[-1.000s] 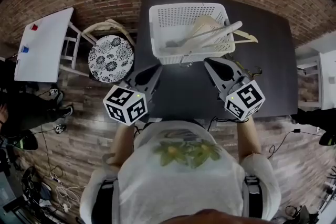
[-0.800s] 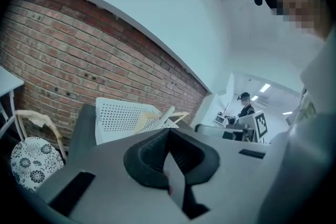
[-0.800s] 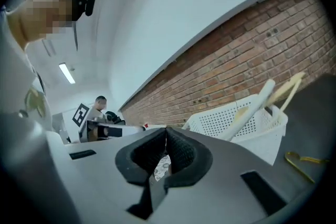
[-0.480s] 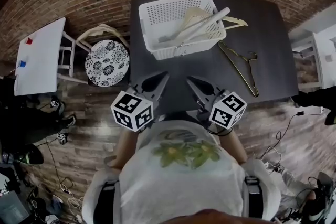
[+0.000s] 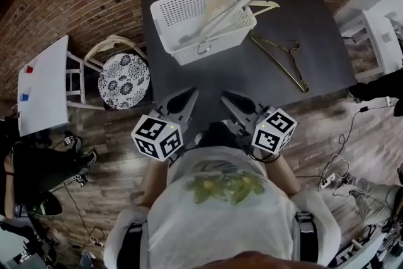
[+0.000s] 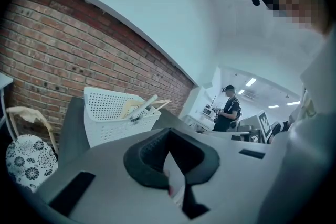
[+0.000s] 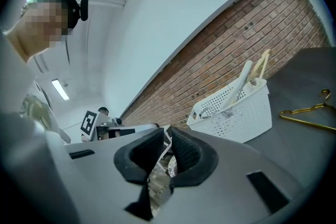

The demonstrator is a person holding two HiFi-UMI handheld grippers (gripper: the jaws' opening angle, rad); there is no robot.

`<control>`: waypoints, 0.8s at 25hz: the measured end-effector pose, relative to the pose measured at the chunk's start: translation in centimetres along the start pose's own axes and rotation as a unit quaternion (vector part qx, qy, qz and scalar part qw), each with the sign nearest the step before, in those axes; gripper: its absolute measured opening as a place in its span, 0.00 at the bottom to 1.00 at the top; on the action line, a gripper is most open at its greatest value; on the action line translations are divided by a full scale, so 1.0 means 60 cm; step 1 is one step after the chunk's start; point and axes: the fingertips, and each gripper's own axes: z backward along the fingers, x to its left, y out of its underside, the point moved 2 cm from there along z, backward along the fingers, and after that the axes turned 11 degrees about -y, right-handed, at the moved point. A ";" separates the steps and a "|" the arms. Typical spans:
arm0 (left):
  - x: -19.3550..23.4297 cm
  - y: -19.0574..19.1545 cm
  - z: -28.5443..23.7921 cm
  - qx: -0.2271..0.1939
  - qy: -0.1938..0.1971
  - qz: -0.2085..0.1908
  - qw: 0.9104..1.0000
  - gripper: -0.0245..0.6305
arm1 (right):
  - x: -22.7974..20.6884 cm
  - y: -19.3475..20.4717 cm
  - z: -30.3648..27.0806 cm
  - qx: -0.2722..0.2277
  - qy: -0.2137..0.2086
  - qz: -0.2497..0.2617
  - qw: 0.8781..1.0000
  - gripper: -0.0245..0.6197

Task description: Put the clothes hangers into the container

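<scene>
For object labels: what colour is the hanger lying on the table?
Gold hanger; head view shows it best.

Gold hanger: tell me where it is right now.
In the head view, the gold hanger lies flat on the dark table. It is just right of the white basket and outside it.

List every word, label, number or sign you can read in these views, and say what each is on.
No readable text: no words, brands or numbers are legible in any view.
Cube of the left gripper: black-and-white square markers, a pattern with no letters.
Cube of the right gripper: the same kind of markers, no letters.
Wall of the white basket: no print that I can make out.
</scene>
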 end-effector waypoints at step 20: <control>-0.069 0.043 -0.047 0.039 0.034 -0.008 0.999 0.08 | -0.108 -0.008 0.223 0.011 0.186 0.064 0.981 0.26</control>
